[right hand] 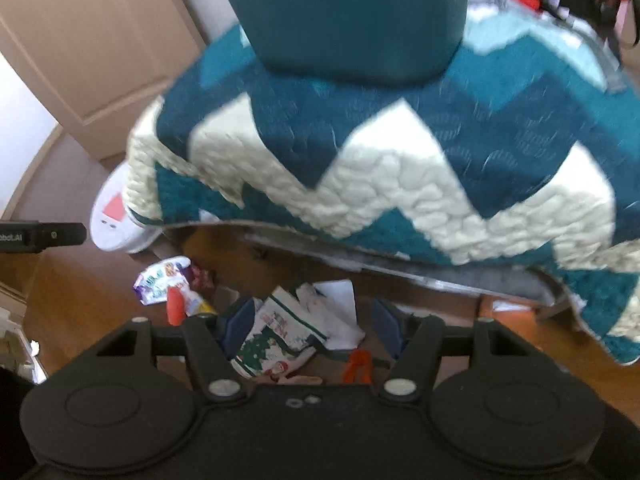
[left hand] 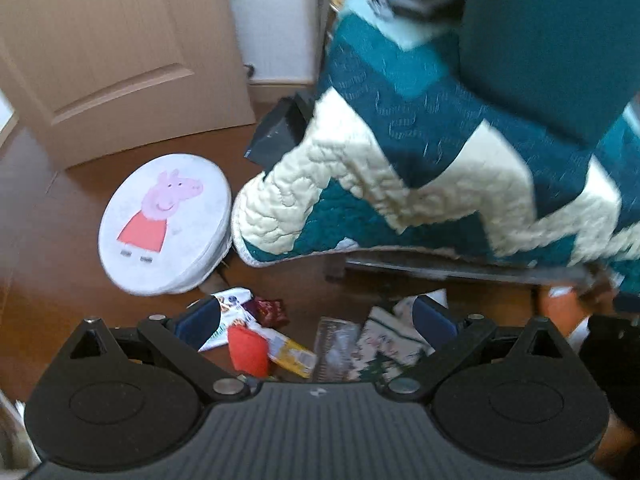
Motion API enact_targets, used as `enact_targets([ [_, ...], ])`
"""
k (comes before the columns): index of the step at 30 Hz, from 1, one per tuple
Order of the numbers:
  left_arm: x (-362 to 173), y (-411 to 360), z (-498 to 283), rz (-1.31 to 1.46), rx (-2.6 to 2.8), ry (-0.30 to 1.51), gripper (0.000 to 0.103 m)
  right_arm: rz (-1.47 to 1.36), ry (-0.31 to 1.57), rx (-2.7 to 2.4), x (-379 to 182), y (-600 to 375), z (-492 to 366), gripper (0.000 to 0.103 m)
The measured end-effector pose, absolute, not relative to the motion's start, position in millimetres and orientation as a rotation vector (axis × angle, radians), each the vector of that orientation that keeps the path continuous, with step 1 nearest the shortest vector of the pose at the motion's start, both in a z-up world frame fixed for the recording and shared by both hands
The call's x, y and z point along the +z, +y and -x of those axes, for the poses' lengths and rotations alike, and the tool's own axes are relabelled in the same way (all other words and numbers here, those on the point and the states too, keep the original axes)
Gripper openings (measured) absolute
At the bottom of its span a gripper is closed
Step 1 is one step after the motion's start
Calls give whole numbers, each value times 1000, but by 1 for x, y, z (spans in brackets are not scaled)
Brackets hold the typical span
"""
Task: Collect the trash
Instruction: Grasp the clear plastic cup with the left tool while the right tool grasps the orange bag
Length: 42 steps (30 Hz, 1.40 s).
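Both claws, left gripper (left hand: 316,320) and right gripper (right hand: 316,324), hang wide and hold nothing above snack wrappers (left hand: 280,344) and Christmas paper (right hand: 276,340) on the floor beside the quilt (right hand: 380,168). Collecting seems just starting; next, lower one and pinch.

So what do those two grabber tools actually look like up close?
Both are matte black plastic. The left gripper has a ribbed dark grey top plate, two round discs at the sides, angled link arms with silver pivot pins, and dark blue pads on its fingers. The right gripper matches, though its top plate looks smooth black with two small screws.
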<state>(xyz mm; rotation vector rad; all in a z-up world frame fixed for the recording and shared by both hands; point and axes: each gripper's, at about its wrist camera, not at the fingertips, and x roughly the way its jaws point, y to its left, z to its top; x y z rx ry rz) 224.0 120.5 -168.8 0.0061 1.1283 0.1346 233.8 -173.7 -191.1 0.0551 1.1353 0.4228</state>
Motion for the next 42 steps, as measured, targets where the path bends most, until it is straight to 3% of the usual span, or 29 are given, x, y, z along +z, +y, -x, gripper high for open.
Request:
enact_targets([
  [12,-297,126,-271,-102,-21,1323,103,50,1382,424,-329,-135,-248,63],
  [21,-403,140,-269,-142,-36,1489,102,-23,1612,290,-435,-155,-249,63],
  [27,-446,142,-269,-163,-107,1533,102,-20,1712,265,-475,-168,-239,63],
  [38,-492,143,-280,-112,-126,1573,102,135,1845,443,-499,-163,-203,64],
  [42,-500,142,-281,-101,-122,1585,95,147,1848,449,-512,-156,-197,64],
])
